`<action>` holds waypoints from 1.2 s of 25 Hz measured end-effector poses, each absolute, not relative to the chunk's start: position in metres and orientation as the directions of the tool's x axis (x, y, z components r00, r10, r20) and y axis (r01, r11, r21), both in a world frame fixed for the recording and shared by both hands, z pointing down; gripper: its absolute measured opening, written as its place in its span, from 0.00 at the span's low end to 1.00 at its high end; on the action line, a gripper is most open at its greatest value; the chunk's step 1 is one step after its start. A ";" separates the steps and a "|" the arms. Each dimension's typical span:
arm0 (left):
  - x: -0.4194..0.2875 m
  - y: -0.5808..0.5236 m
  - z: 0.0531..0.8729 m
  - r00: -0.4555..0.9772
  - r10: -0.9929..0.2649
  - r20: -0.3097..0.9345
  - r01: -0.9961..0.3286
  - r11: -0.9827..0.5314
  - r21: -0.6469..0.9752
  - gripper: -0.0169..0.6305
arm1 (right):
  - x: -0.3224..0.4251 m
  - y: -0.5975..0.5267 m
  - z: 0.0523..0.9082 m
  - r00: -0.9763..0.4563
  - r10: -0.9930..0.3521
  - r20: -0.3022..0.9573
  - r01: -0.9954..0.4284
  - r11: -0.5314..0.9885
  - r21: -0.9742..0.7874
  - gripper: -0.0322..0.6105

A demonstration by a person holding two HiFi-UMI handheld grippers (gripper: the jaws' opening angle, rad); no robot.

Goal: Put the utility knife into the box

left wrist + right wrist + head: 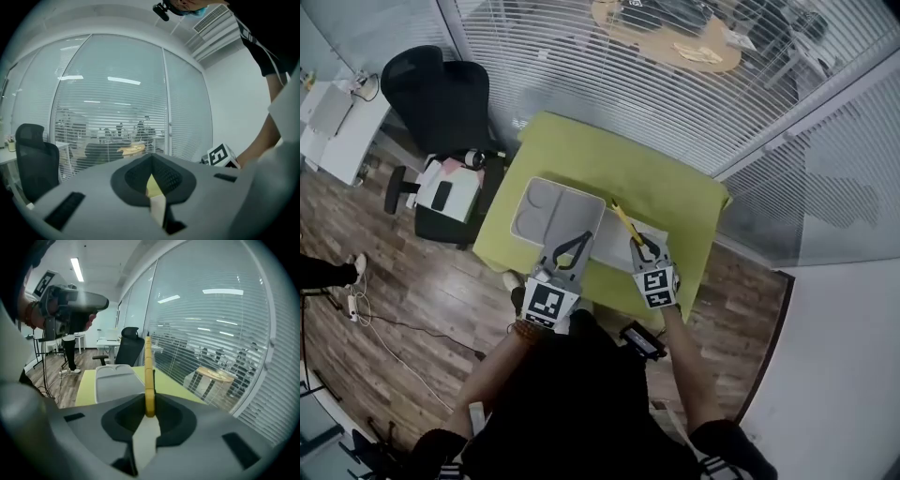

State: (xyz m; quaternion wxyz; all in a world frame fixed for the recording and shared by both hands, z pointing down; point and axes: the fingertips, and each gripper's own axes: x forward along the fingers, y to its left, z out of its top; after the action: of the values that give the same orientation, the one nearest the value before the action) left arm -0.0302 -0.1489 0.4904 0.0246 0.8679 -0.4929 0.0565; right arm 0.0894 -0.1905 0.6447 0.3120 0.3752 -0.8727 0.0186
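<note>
A yellow utility knife (624, 221) sticks out forward from my right gripper (639, 246), which is shut on its near end. In the right gripper view the knife (149, 376) points up and away from the jaws of that gripper (150, 405). The grey box (546, 208) lies open on the green table (666, 183), left of the knife; it also shows in the right gripper view (117, 380). My left gripper (578, 242) hovers over the box's near right part, fingers together with nothing seen between them (152, 185). The box is hidden in the left gripper view.
A black office chair (441, 94) and a low stand with papers (450, 187) are left of the table. A glass wall with blinds (609, 84) runs behind it. A black device (642, 339) lies on the wood floor near the person's legs.
</note>
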 end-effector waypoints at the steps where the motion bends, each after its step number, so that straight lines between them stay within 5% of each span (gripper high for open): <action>1: -0.030 -0.149 0.492 0.507 -0.852 0.127 -0.858 -0.513 -0.014 0.04 | 0.091 -0.190 0.653 -0.515 -0.631 0.580 -0.661 0.723 0.200 0.14; 30: -0.012 -0.149 0.515 0.514 -0.837 0.188 -0.851 -0.524 -0.005 0.04 | 0.119 -0.179 0.794 -0.283 -0.346 0.895 -0.605 0.788 0.113 0.14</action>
State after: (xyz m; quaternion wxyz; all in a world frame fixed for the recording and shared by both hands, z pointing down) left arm -0.0116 -0.1495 0.5149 0.0440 0.8691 -0.4856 0.0834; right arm 0.1188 -0.1793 0.7943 0.5179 0.3005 -0.7911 0.1251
